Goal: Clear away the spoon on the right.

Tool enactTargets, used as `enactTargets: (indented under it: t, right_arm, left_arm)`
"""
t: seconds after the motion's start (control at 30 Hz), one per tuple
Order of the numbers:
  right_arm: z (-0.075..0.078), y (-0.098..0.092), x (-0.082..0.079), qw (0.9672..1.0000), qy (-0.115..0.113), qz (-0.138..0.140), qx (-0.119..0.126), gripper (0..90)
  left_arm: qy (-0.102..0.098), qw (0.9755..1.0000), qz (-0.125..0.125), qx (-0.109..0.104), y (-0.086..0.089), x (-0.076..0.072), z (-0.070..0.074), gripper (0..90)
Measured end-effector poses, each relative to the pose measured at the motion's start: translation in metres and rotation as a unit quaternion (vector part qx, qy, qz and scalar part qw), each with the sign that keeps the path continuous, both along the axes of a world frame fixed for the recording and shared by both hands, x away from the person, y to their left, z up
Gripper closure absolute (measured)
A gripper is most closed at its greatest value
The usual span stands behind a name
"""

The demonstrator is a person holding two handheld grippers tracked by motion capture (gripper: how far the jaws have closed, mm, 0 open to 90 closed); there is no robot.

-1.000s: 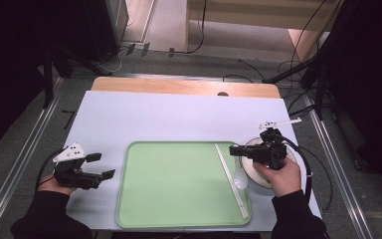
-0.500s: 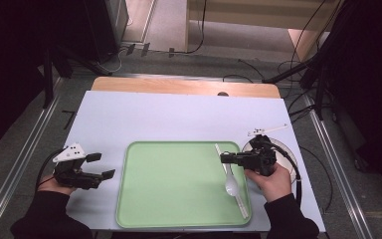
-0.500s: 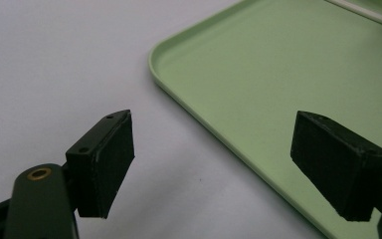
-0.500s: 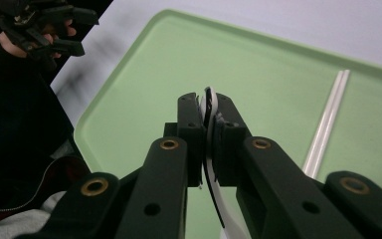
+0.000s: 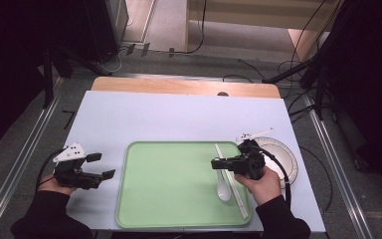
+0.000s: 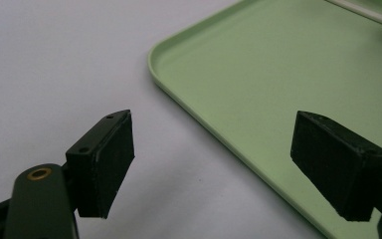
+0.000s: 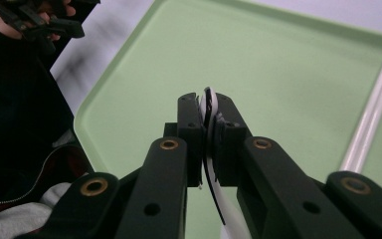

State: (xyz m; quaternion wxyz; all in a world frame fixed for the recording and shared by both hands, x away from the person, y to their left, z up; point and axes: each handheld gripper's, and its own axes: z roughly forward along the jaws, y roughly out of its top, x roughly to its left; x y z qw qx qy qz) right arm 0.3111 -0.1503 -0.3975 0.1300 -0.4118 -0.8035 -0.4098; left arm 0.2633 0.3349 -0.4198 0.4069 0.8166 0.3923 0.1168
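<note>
Fingers of my right gripper (image 5: 217, 163) are clamped on a white spoon (image 5: 223, 185), pads pressed on its handle. In the right gripper view the handle (image 7: 209, 107) stands edge-on between the two black pads, and the rest of the spoon curves away below them. From the high view the spoon hangs from the fingers with its bowl toward my side of the bench, over the right part of the green tray (image 5: 169, 181); whether the bowl touches the tray floor I cannot tell. Just beside the spoon, on its right, a pair of white chopsticks (image 5: 231, 179) lies lengthwise in the tray, running from the far rim toward the near right corner. A white paper plate (image 5: 278, 154) sits on the bench right of the tray, partly behind my right hand (image 5: 263, 184).

My left gripper (image 5: 102, 165) rests off the tray's left edge, over the pale bench (image 5: 179, 117), its fingers (image 6: 107, 164) spread wide with nothing between them. In the left gripper view the tray's rounded corner (image 6: 154, 55) lies ahead, between and beyond the two pads.
</note>
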Motion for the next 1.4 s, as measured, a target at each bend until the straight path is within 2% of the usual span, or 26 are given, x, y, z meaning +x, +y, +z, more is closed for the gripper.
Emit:
enactTargets:
  t: [0.13,0.17,0.63,1.13,1.27,1.33,1.4]
  right_arm:
    - [-0.005,0.004,0.001,1.0000,0.002,0.007,-0.004,85.1]
    - [-0.007,0.006,0.001,0.9999,0.010,0.007,-0.009,85.0]
    - [-0.023,0.007,0.005,0.9994,0.027,0.006,-0.018,84.1]
    - [-0.040,0.012,0.007,0.9978,0.035,0.007,-0.055,80.1]
    - [-0.045,0.011,0.009,0.9970,0.044,0.001,-0.064,79.1]
    - [-0.049,0.011,0.010,0.9958,0.063,0.000,-0.066,78.8]
    - [-0.051,0.011,0.011,0.9953,0.065,0.002,-0.072,78.3]
  left_arm:
    - [0.000,1.0000,-0.001,0.000,0.000,0.000,0.000,17.4]
    - [-0.001,1.0000,-0.001,0.000,0.000,0.000,0.000,17.4]
    - [0.002,1.0000,-0.002,0.001,-0.001,0.000,0.000,17.4]
    - [0.002,1.0000,-0.003,0.000,-0.001,0.000,0.000,17.4]
    - [0.001,1.0000,-0.003,0.001,-0.001,0.000,0.000,17.4]
    - [0.001,1.0000,-0.002,0.002,-0.001,0.000,0.000,17.4]
    - [0.001,1.0000,-0.002,0.000,-0.002,0.000,0.000,17.4]
